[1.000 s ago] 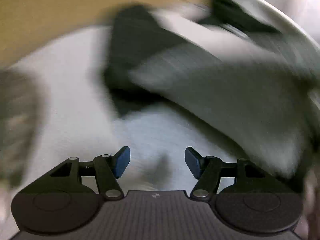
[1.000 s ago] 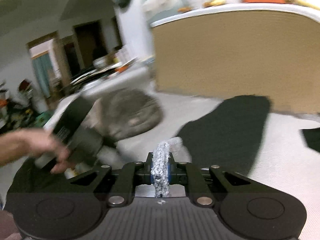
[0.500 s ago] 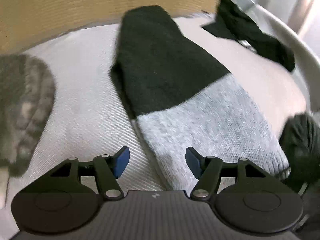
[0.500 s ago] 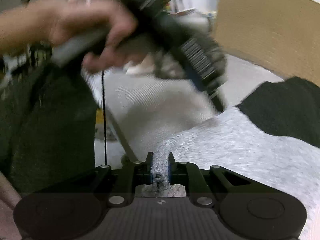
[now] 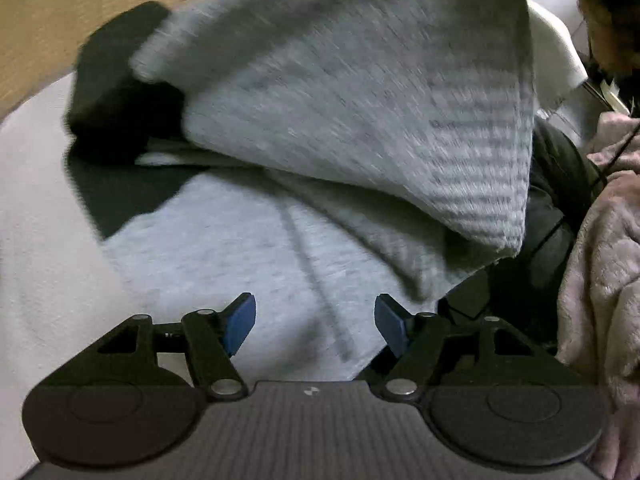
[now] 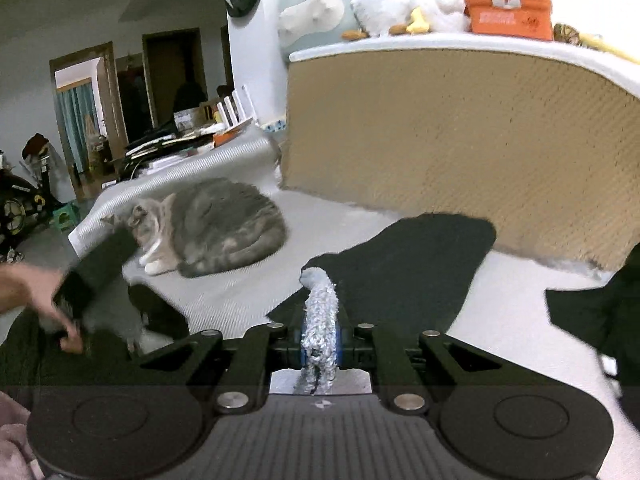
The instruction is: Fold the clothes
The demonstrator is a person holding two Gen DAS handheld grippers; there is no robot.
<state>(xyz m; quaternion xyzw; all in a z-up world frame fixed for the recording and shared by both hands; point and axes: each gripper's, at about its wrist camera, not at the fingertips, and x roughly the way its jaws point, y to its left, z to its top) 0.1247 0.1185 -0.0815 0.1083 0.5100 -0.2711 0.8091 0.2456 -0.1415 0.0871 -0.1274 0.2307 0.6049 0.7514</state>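
Note:
A grey and black garment [image 5: 248, 248] lies on the white bed [image 5: 36, 216]. Its grey ribbed end [image 5: 380, 92] is lifted and doubled back over the rest, blurred by motion. My left gripper [image 5: 315, 322] is open and empty, low over the flat grey part. My right gripper [image 6: 320, 344] is shut on the grey ribbed edge [image 6: 320, 320] of the garment and holds it up. The black part of the garment [image 6: 408, 264] lies flat beyond it. The left gripper also shows in the right wrist view [image 6: 96, 272], held by a hand.
A grey cat [image 6: 212, 226] lies curled on the bed at the left. A tan headboard [image 6: 460, 140] stands behind, with an orange case [image 6: 506, 10] and soft toys on top. Another black garment [image 6: 600, 312] lies at the right. A pink fleece [image 5: 600, 280] is at the right edge.
My right gripper has lifted the grey end and carried it over the garment, which lay flat half a second ago. My left gripper dropped lower over the grey part, still open.

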